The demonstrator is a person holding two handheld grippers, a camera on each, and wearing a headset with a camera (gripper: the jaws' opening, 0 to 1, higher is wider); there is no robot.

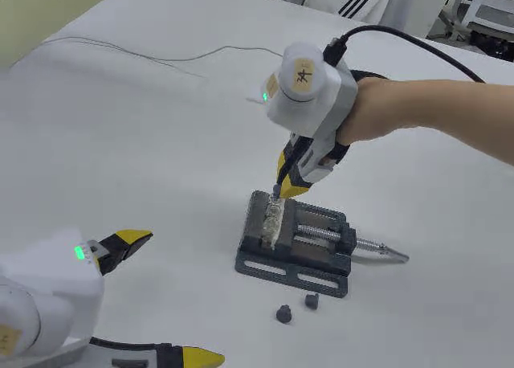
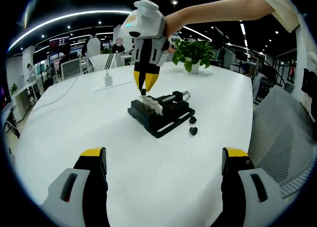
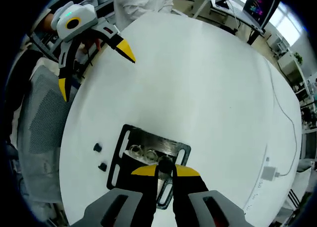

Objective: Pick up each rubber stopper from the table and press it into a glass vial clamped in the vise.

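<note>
A black vise (image 1: 259, 259) on the white table clamps a row of glass vials (image 1: 273, 221). My right gripper (image 1: 280, 190) points straight down over the vials' far end, shut on a dark rubber stopper (image 1: 275, 198). In the right gripper view the stopper (image 3: 165, 163) sits between the yellow tips, just above the vials (image 3: 141, 151). Two loose stoppers (image 1: 283, 313) (image 1: 312, 300) lie on the table in front of the vise. My left gripper (image 1: 169, 297) hovers open at the near left, nothing between its jaws. The left gripper view shows the vise (image 2: 161, 119) ahead.
A thin cable (image 1: 144, 56) runs across the far table. A potted plant (image 2: 193, 51) and a white adapter (image 2: 107, 80) stand at the far edge. A mesh chair (image 2: 282, 138) sits off the table's right side. The vise handle (image 1: 384, 251) sticks out rightward.
</note>
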